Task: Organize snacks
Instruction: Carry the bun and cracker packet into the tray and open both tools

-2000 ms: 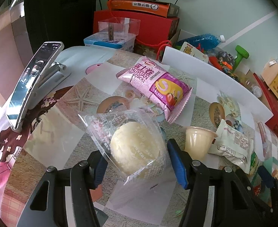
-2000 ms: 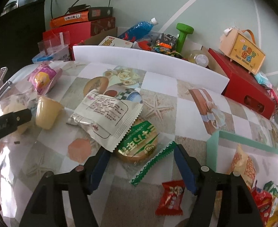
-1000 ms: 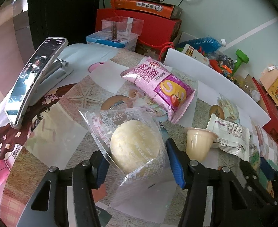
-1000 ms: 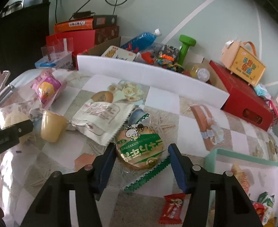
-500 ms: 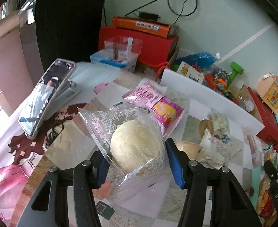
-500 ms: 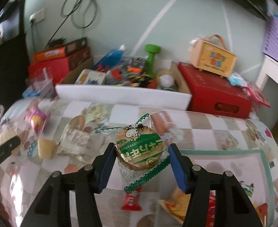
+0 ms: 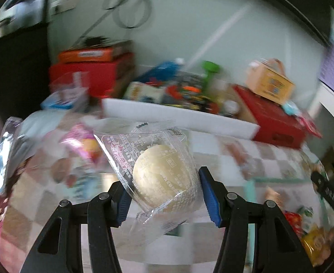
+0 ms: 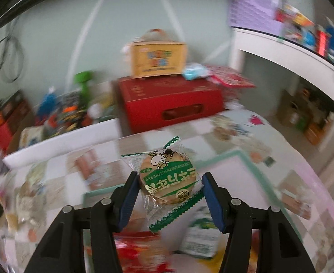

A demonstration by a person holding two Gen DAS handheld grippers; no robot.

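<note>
My left gripper [image 7: 164, 196] is shut on a round pale pastry in a clear wrapper [image 7: 160, 177] and holds it up off the table. My right gripper [image 8: 169, 196] is shut on a round biscuit in a green and clear wrapper [image 8: 169, 182] and holds it above the green-edged tray [image 8: 233, 157], where several snack packets [image 8: 201, 236] lie. A pink snack bag [image 7: 83, 143] lies on the table to the left in the left wrist view. Both views are blurred by motion.
A white board [image 7: 180, 119] stands along the table's back edge, with red boxes [image 8: 171, 104], a yellow carton [image 8: 158, 56], a green dumbbell [image 7: 210, 68] and toys behind it. A phone on a stand [image 7: 5, 145] is at far left. A white shelf [image 8: 292, 47] is right.
Both grippers have lifted their snacks off the table and swung to the right. The right gripper now hangs over the green-edged tray.
</note>
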